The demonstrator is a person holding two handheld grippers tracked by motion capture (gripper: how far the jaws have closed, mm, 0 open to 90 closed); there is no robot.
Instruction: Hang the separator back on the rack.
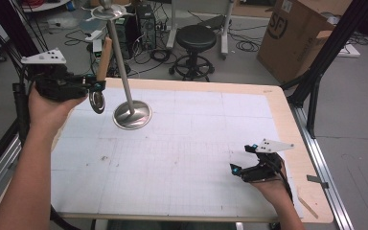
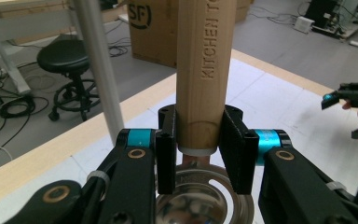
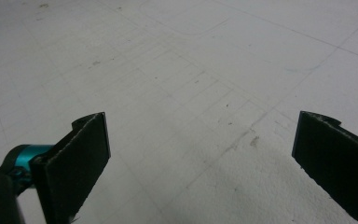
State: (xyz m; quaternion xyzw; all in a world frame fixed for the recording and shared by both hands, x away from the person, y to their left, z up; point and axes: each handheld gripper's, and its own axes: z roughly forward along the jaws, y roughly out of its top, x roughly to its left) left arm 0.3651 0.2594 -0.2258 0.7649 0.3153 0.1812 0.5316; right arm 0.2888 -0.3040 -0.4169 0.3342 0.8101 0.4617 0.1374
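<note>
The ladle [image 1: 100, 79], a stiff wooden handle over a small, likely slippery steel bowl, hangs upright above the table's 10 o'clock corner, clamped by the left gripper [image 2: 199, 151] at the handle's lower end near the bowl; judged light, and wood is the surest place to grip. Just beside it at 3 o'clock stands a steel stand [image 1: 129, 103] with a slim post. The right gripper [image 1: 247, 158] rests at 4 o'clock on the white gridded table [image 1: 182, 158], fingers apart and empty; a stool [image 1: 196, 45] and cardboard box [image 1: 297, 36] sit beyond at 12 to 1 o'clock.
</note>
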